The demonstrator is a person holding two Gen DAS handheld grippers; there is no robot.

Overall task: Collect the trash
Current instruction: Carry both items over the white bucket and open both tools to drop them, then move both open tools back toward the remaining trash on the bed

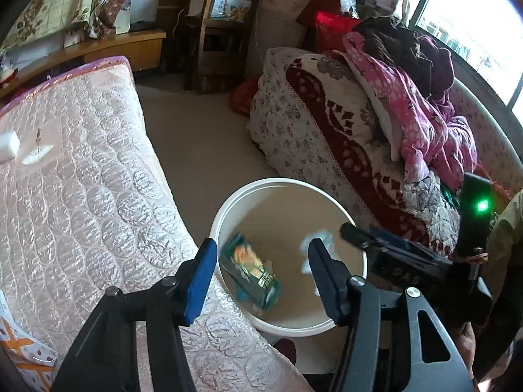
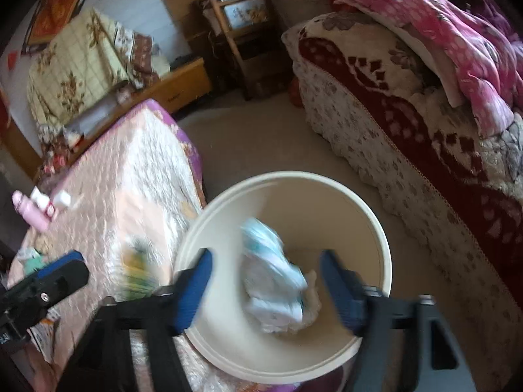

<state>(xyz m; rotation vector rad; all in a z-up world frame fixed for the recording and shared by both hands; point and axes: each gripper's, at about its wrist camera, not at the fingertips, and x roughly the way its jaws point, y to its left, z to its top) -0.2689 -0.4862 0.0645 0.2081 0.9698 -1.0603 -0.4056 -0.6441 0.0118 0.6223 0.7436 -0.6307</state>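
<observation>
A white round bin point(image 1: 228, 202) stands on the floor between the mattress and the sofa. In the left wrist view a green and orange packet point(image 1: 250, 269) and a white crumpled wrapper point(image 1: 318, 238) are inside it, both blurred. My left gripper point(image 1: 260, 277) is open and empty above the bin. My right gripper point(image 2: 266, 285) is open over the bin point(image 2: 376, 222); the white and light-blue crumpled wrapper point(image 2: 278, 281) is between its fingers without touching them, blurred. The right gripper also shows in the left wrist view point(image 1: 376, 241).
A pink quilted mattress point(image 1: 81, 179) lies left of the bin, with a pink bottle point(image 2: 31, 210) and small white items on it. A floral sofa point(image 1: 310, 124) piled with pink bedding stands to the right. A wooden rack point(image 1: 219, 26) stands at the back.
</observation>
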